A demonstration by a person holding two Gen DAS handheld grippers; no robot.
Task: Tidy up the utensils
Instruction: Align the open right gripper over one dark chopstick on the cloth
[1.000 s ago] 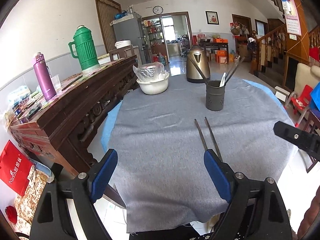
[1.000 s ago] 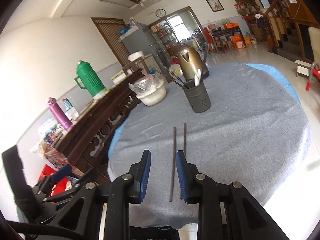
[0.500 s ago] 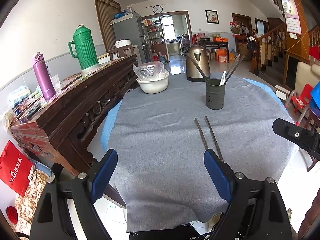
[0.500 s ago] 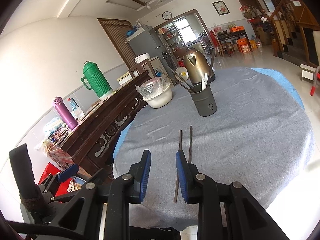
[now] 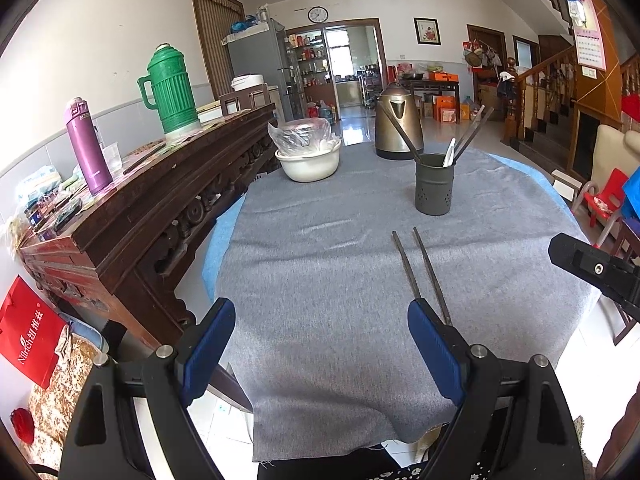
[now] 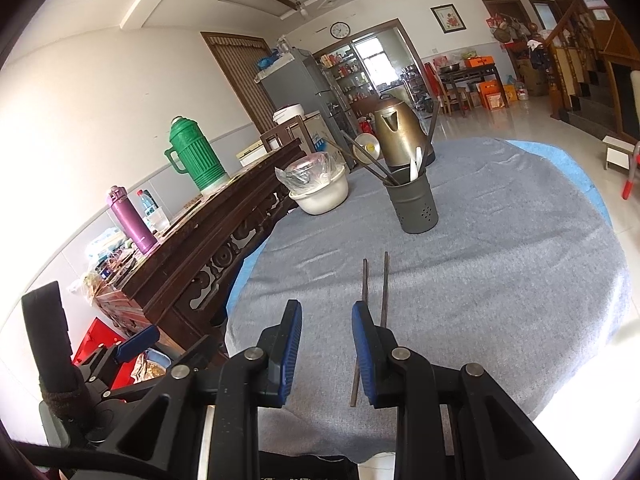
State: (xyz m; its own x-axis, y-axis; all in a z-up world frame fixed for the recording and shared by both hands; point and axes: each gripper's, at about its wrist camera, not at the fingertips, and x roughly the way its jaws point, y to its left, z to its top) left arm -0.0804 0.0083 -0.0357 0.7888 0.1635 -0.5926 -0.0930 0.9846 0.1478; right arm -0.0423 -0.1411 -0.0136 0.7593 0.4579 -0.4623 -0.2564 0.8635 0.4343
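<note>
Grey cloth point(image 5: 320, 280) bears chopsticks point(image 5: 420, 268) before holder point(image 5: 434, 190) — left jaws wide, right narrow, empty.

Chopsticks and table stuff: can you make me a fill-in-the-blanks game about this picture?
1. The two loose chopsticks lie flat on the ____ cloth.
2. The dark utensil holder stands in front of the brass-coloured ____.
3. The white bowl is covered with clear ____.
4. The tall flask on the wooden sideboard is ____.

Missing words: grey; kettle; plastic; green
</note>
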